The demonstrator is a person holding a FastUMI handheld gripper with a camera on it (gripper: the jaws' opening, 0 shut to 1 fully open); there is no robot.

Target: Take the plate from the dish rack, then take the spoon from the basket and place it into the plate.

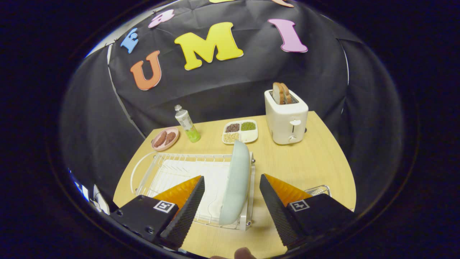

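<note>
A pale blue-green plate [235, 181] stands on edge at the right end of the white wire dish rack [179, 167]. My gripper [231, 192] is open, and the plate's rim rises in the gap between the two fingers without touching either. The left finger [188, 208] hangs over the rack, the right finger [275, 208] over the wooden table just right of the rack. A corner of a wire basket [318, 189] peeks out behind the right finger; its contents are hidden.
On the far side of the wooden table [309, 162] stand a white toaster [287, 117] with bread slices, a divided white dish of grains [240, 131], a bottle with green liquid [187, 124] and a pink plate with brown food [165, 138]. A fingertip [244, 253] shows below the fingers.
</note>
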